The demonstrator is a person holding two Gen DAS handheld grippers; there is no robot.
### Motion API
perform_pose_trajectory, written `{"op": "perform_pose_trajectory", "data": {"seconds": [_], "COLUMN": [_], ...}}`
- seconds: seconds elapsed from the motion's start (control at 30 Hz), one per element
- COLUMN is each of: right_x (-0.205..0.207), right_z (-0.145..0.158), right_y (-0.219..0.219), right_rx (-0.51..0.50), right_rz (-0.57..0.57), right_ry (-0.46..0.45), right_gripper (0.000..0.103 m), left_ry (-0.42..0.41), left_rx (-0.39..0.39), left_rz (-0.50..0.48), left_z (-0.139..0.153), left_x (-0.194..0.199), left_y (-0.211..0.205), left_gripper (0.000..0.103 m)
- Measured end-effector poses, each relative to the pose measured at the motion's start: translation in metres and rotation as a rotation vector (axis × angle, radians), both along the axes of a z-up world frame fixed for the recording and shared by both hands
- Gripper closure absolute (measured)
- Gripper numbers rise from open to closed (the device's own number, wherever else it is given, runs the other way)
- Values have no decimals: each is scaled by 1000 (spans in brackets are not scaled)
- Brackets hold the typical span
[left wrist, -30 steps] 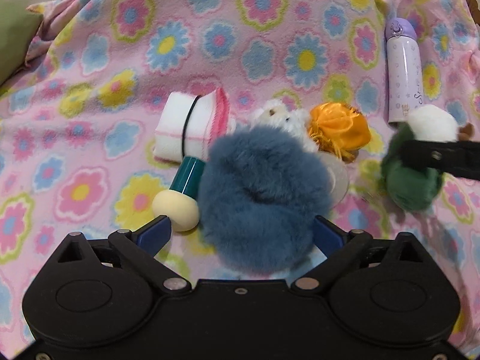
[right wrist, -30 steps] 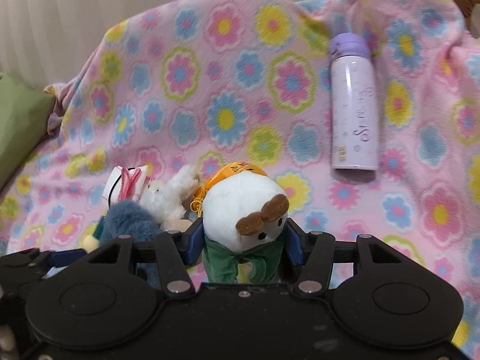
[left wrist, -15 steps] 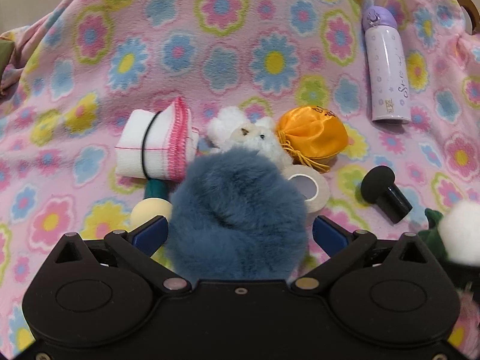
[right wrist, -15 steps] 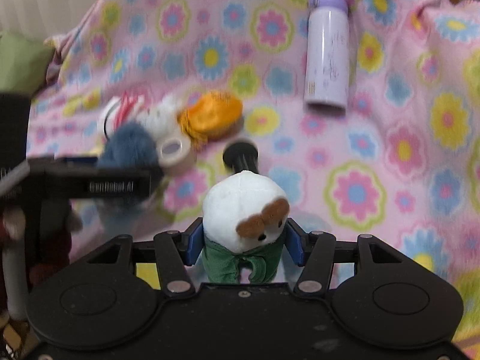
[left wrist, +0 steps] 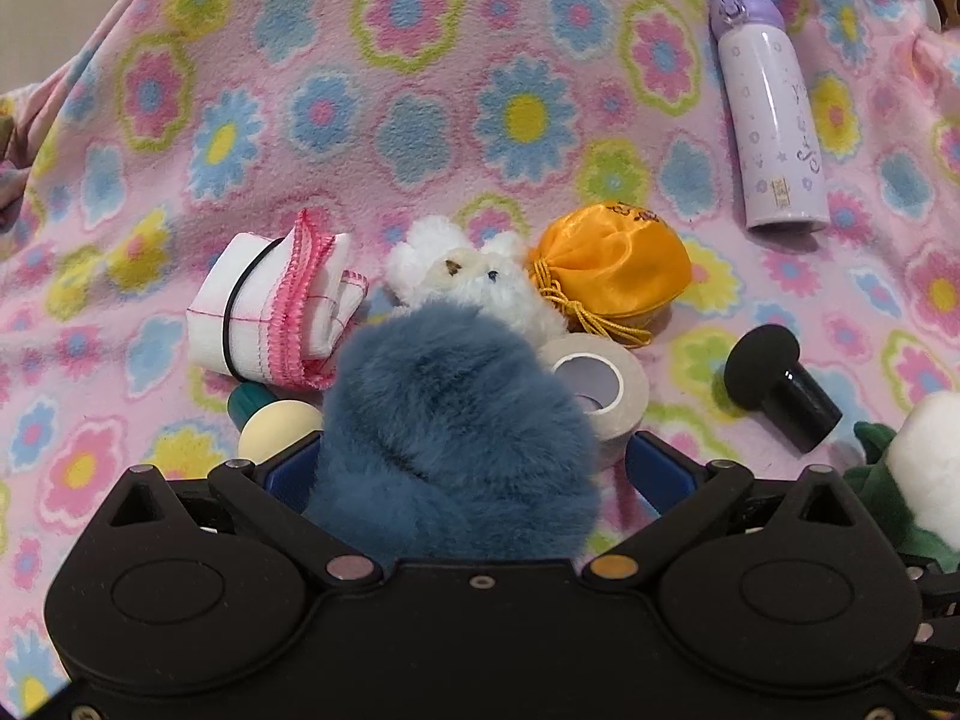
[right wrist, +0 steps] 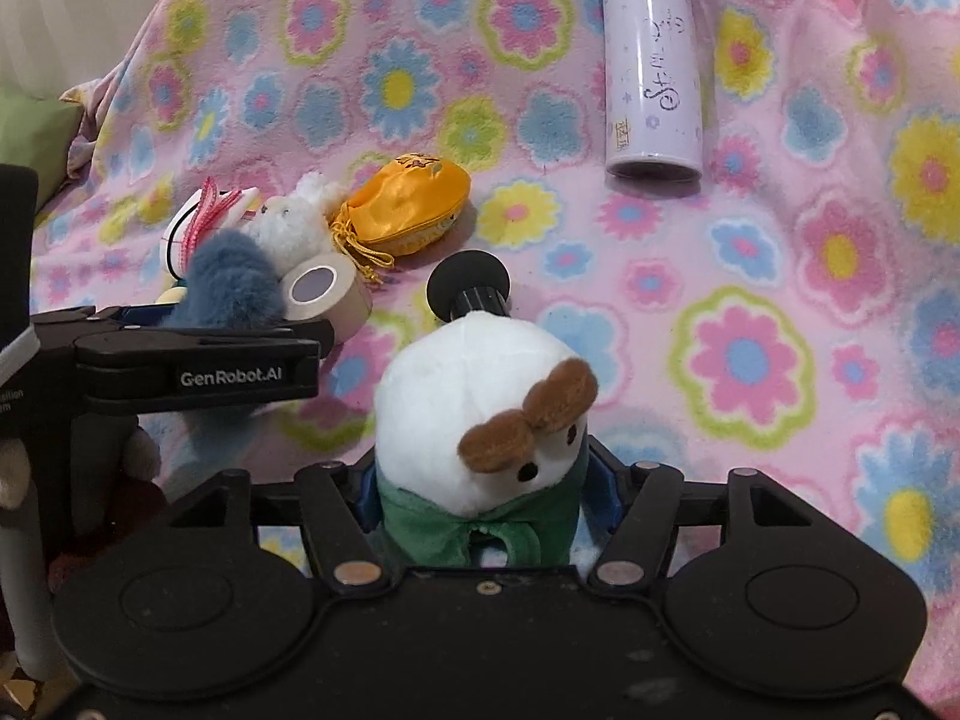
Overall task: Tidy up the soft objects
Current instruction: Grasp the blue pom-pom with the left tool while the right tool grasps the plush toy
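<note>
We carry two soft things: the left claw (left wrist: pixel 462 468) is clenched on the blue puff (left wrist: pixel 456 420), the right claw (right wrist: pixel 480 492) grips the plush (right wrist: pixel 480 420) (green collar). Lift both clear of the tape (left wrist: pixel 600 390) just ahead before setting them down together.

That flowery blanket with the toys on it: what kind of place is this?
Probably a home, likely a bed or sofa. A pink flowered fleece blanket covers a soft surface, with a green cushion at its edge and household odds like a purple bottle and stuffed toys lying about.
</note>
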State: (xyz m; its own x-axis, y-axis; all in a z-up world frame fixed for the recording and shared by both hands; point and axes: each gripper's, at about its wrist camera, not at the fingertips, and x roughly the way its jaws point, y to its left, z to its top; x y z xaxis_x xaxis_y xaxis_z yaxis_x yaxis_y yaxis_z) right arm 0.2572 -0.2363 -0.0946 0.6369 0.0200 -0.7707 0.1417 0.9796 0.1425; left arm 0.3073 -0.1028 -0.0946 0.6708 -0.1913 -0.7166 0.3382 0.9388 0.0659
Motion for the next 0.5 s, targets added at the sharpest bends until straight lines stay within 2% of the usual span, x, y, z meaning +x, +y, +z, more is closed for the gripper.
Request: {"op": "perform_pose_trajectory", "data": {"seconds": [0.1, 0.17, 0.2, 0.23, 0.33, 0.37, 0.43, 0.5], "right_x": [1, 2, 3, 4, 4, 3, 2, -1], "right_z": [1, 1, 1, 1, 2, 3, 7, 11], "right_y": [-1, -2, -2, -2, -1, 0, -1, -1], "right_rx": [13, 9, 4, 3, 13, 12, 17, 23], "right_rz": [-7, -17, -18, -14, -8, -7, -12, -19], "right_ry": [-21, -26, -22, -16, -12, -12, -15, -25], "right_gripper": [39, 39, 40, 47, 49, 49, 49, 49], "left_ry": [5, 13, 17, 18, -7, -20, -39, -40], "left_rx": [6, -6, -19, -27, -19, -17, -34, -58], "left_rz": [-14, -1, -4, -5, -19, -22, -36, -47], "left_z": [-1, 0, 1, 4, 11, 14, 21, 29], "left_x": [1, 2, 2, 1, -6, -8, -13, -17], "left_y": [-3, 0, 1, 3, 5, 6, 10, 13], "left_gripper": [5, 10, 15, 23, 44, 46, 57, 61]}}
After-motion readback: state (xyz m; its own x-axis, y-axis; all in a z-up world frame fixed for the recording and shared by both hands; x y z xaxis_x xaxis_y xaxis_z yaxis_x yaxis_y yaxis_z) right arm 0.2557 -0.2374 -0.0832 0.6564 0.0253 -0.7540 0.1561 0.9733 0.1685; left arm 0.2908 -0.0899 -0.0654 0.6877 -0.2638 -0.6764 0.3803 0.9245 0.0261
